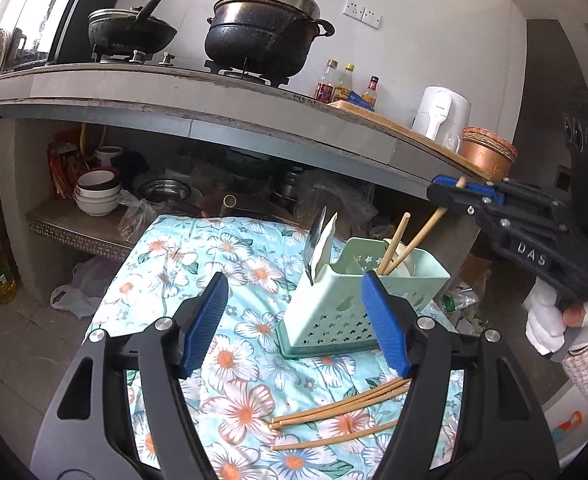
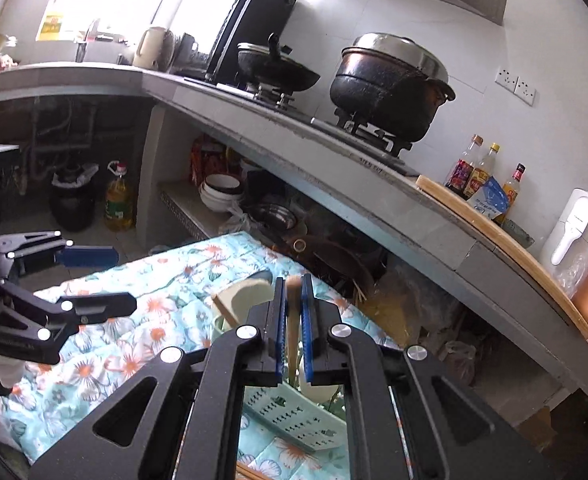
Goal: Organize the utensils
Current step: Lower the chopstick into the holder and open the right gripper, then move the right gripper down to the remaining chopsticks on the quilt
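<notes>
Both wrist views look forward and slightly down, close over the floral cloth (image 1: pixel 230 264) (shared), toward the stove counter (image 2: pixel 334 148).

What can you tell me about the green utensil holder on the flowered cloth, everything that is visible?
The green utensil holder is a pale mint box that looks like plastic, with star-shaped holes in its walls, inner dividers and a matching tray under it. It stands upright on the flowered cloth. A knife and a pale spoon lean in one compartment, chopsticks in another. The right gripper holds one chopstick above it.

Mint holder (image 1: pixel 334 312), floral turquoise cloth (image 1: pixel 230 360), seemingly tan chopsticks (image 1: pixel 334 412).
</notes>
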Available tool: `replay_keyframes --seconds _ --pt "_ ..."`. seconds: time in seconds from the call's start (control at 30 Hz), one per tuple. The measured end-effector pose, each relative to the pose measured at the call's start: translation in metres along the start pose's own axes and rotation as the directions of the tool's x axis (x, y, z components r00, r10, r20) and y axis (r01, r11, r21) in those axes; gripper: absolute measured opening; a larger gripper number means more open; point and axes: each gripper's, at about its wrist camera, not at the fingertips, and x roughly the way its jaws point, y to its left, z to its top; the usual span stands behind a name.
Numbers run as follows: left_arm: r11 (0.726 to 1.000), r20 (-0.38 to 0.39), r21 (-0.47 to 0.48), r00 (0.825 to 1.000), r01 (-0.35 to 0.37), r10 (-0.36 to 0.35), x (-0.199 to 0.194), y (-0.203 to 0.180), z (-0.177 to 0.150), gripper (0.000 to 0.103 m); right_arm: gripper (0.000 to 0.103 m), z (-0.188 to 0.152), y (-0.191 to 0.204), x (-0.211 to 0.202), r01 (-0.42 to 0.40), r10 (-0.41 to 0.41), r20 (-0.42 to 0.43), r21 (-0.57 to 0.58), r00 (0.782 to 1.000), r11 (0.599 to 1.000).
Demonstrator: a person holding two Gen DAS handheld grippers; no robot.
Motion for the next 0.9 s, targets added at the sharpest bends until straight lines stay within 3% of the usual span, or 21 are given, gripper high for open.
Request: replay_keyframes --seconds 0.1,0.17,0.37,0.5,0.67,0.8,0.9 --pt "1.000 -0.006 0.011 1.000 -0.001 0.001 0.003 0.000 -0.002 0.065 0.016 -0.006 -0.002 -0.004 -0.016 0.016 -0.002 0.020 1.000 1.000" --pt "1.000 -0.014 0.010 1.000 0.002 -0.002 0.006 0.000 -0.003 0.065 0.034 -0.006 -0.006 -0.013 -0.019 0.018 0.020 0.040 1.000 0.999" --pt "1.000 -0.028 0.007 1.000 0.003 -0.003 0.014 0.002 -0.005 0.065 0.040 -0.007 -0.031 -0.047 -0.068 0.050 0.100 0.191 0.994 0.979" --pt "1.000 -0.050 0.001 0.999 0.009 -0.009 0.019 0.005 -0.010 0.065 0.041 -0.022 -0.056 -0.064 -0.093 0.060 0.108 0.342 0.992 0.935" --pt "0.999 -0.080 0.009 0.996 0.036 -0.035 0.027 0.005 -0.017 0.065 0.042 -0.066 -0.082 -0.067 -0.096 0.103 0.020 0.564 0.994 0.820" --pt "0.997 -0.134 0.023 0.989 0.069 -0.065 0.038 0.004 -0.028 0.065 0.042 -0.121 -0.084 -0.059 -0.112 0.213 -0.043 0.739 0.976 0.664" --pt "0.995 -0.170 0.037 0.981 0.095 -0.088 0.045 0.000 -0.035 0.065 0.042 -0.165 -0.070 -0.048 -0.104 0.307 -0.075 0.844 0.949 0.527"
